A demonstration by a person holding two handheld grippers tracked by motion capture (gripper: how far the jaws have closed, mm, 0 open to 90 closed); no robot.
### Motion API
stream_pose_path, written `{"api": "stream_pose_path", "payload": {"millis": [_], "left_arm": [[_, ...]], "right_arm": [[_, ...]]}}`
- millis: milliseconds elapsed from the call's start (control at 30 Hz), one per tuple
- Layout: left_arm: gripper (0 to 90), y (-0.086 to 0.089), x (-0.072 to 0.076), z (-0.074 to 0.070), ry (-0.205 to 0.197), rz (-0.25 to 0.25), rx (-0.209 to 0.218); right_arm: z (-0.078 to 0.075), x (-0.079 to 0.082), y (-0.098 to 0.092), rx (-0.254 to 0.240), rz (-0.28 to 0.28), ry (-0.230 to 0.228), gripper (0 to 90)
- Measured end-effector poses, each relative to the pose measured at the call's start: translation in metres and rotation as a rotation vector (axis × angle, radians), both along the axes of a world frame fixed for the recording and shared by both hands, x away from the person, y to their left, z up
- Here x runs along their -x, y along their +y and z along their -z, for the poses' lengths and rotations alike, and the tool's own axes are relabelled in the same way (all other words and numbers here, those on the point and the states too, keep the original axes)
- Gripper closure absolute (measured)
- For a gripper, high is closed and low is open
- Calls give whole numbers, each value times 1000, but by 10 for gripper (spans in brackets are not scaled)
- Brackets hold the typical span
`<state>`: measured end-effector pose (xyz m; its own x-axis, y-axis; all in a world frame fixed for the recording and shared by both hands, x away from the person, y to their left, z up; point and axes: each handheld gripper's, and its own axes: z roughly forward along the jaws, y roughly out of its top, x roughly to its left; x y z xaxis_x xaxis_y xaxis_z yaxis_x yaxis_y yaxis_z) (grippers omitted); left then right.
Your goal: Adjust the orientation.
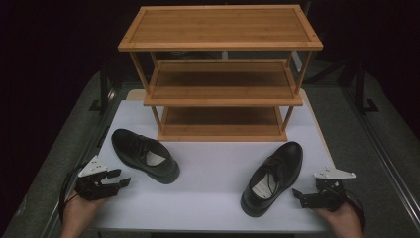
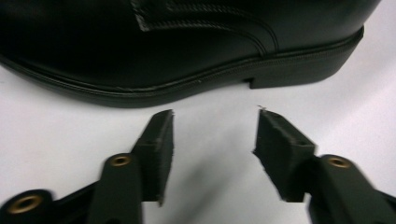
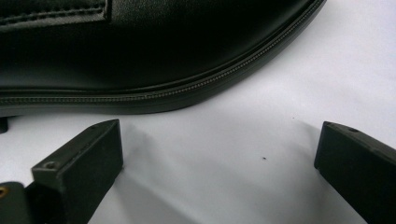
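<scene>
Both tools are lined up on a pair of black dress shoes, so the step in hand looks like the approach before the grasp; nothing is lifted yet. The left gripper sits at about 7 o'clock on the white table, its jaws partly apart and empty, pointing at the left shoe, which lies just beyond them toward 1 o'clock with its heel nearest the person; in the left gripper view the fingertips stop short of the sole, near the heel notch, not touching. The right gripper waits at about 5 o'clock, jaws spread wide with nothing between them, just beside the right shoe, whose toe points up toward the wooden shoe rack at 12 o'clock.

The next move, as I judge it, calls for each gripper to slide forward and close on a shoe's side wall or collar (the smooth leather may slip, so a firm bite matters); then a lift toward a shelf. The rack's three shelves are bare; its front edges and upright posts are what the shoes must clear.
</scene>
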<state>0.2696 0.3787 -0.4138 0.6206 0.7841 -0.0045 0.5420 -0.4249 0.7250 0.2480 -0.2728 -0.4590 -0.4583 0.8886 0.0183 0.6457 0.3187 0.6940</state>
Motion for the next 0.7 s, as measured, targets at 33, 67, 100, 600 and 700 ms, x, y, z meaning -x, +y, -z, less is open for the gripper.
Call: {"api": "stream_pose_path", "payload": {"millis": [33,67,100,600,700], "left_arm": [[527,0,0,0,0,0,0],[527,1,-1,-2,2,-3,-2],[585,4,-4,-4,13,-22,-5],[898,13,-35,-28,37,-85,-13],[898,15,-43,-32,34,-96,-13]], "right_arm": [[0,0,0,1,0,0,7],[0,0,0,1,0,0,7],[0,0,0,0,0,0,7],[0,0,0,1,-1,-1,8],[0,0,0,0,-1,-3,8]]}}
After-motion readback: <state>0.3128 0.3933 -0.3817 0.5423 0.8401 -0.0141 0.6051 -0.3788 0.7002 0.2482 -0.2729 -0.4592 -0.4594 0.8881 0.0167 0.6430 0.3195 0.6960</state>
